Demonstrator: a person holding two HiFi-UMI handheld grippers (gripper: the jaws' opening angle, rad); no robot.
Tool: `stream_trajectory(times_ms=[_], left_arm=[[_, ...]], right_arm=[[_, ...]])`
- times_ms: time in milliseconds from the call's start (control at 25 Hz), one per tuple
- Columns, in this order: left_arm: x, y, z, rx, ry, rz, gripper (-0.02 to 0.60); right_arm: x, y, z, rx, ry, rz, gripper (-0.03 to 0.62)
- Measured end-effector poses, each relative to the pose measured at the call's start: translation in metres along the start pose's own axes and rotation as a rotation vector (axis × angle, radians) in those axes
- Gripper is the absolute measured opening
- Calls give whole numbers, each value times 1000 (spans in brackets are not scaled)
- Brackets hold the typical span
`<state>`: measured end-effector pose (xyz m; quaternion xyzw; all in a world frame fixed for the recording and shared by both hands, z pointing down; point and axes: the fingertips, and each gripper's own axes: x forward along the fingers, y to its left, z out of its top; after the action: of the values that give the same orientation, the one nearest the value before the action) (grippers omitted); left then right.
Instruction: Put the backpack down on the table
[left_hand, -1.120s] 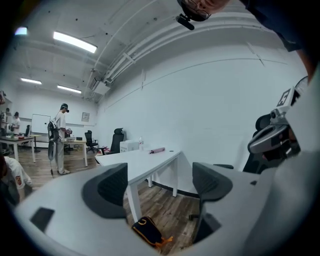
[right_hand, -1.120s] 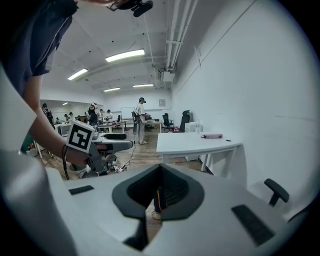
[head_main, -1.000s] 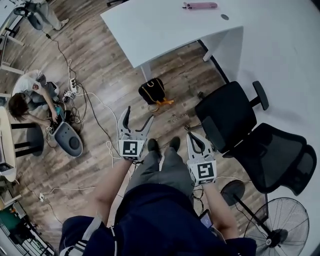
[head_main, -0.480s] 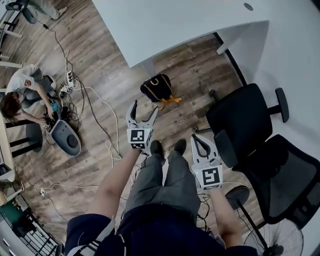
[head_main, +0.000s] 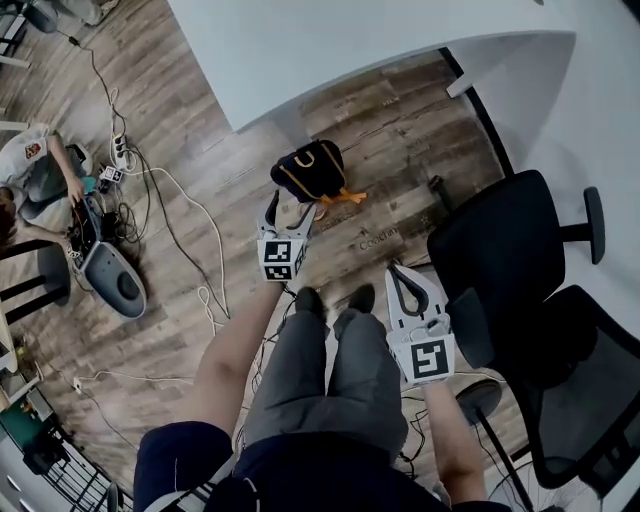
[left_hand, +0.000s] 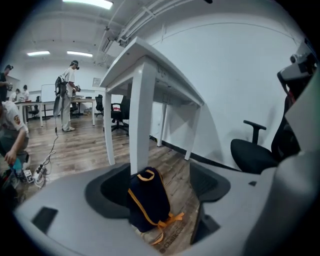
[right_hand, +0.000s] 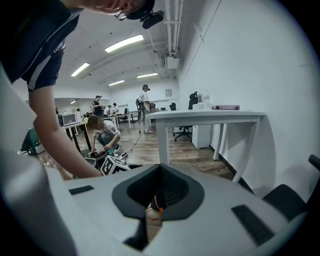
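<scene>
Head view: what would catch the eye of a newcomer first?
The dark backpack with orange trim stands on the wooden floor beside the leg of the white table, not on it. The left claw points at it, open, its jaws having just been closing a little, with the backpack ahead of them and untouched. Black office chairs fill the right side.
</scene>
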<state>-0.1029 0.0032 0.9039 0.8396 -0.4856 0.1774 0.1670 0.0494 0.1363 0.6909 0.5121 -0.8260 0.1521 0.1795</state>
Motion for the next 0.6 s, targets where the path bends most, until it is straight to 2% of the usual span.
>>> stream_trajectory(times_ms=[360,600], left_arm=[[65,19,-89,-73,74,39,360],[101,37,-131,-105,106,67,350]], right_arm=[[33,-5,-37,22,-8,24,-2],[55,-6,-74,-5,-1,46,-2]])
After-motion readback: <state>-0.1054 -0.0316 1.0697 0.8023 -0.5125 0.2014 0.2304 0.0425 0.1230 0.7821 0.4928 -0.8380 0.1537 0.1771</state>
